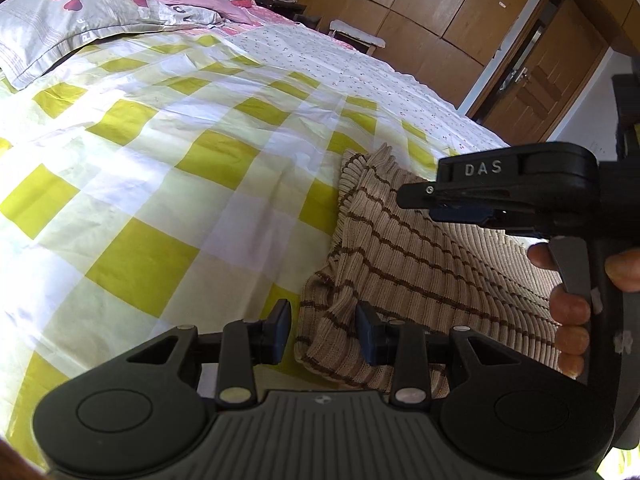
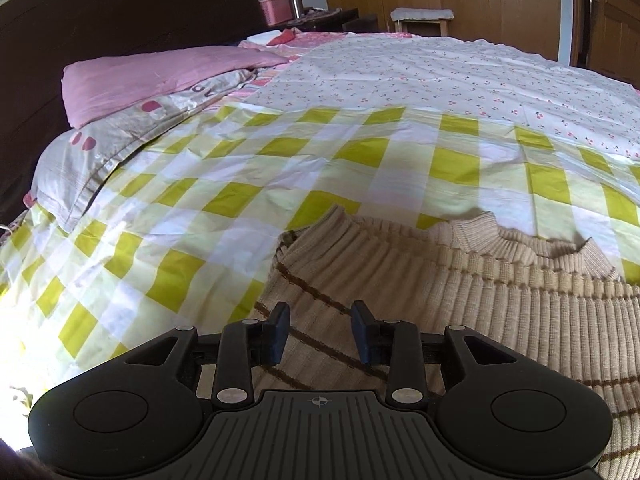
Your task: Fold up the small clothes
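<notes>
Where the beige ribbed sweater point(image 2: 460, 292) with brown stripes lies on the bed's yellow-checked sheet point(image 2: 248, 200), both tools stand spread: the left tool point(image 1: 323, 330) over its folded edge, the right tool point(image 2: 320, 334) above its striped part, neither pinching cloth. Pillows point(image 2: 132, 84) lie by a dark headboard point(image 2: 100, 12); wooden wardrobes point(image 1: 432, 12) line the wall. "DAS" point(image 1: 483, 169) marks the right tool

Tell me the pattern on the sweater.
Beige ribbed knit sweater with thin brown horizontal stripes, clearest in the left wrist view.
</notes>
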Tool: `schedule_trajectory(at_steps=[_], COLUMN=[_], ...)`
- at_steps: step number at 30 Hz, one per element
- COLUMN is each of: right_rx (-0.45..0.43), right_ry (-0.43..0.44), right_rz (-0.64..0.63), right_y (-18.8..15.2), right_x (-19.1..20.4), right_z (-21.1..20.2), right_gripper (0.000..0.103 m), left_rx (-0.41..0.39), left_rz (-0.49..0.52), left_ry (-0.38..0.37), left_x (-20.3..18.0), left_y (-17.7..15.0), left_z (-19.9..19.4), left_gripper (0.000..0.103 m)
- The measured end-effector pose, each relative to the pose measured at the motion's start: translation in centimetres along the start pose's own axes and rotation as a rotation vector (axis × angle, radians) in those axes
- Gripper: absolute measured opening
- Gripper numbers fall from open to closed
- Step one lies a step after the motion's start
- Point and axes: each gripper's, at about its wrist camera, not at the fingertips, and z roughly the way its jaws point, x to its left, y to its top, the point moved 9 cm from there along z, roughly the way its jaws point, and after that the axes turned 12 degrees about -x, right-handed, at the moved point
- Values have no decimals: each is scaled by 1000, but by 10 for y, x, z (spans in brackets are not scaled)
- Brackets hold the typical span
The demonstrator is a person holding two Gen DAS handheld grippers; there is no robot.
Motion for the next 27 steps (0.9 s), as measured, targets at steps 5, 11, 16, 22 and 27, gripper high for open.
schedule_trajectory(at_steps=[5, 11, 16, 22, 27], right_rx=[29, 54, 67, 79, 80], right_ry=[0, -19, -41, -57, -68], right_rz=[-11, -51, -65, -95, -121], right_y=[4, 4, 1, -1, -2], right_x=[11, 20, 22, 25, 29], right_z=[17, 33, 43, 51, 56], right_gripper=[39, 46, 49, 53, 57], left_rx=[10, 15, 21, 26, 25], left_rz=[14, 25, 41, 52, 62], left_ry=[-6, -11, -11, -10, -10], left_x=[0, 0, -1, -1, -2], left_y=[-1, -1, -4, -4, -5], left_z=[2, 3, 4, 7, 8], left_gripper=[41, 41, 41, 41, 41])
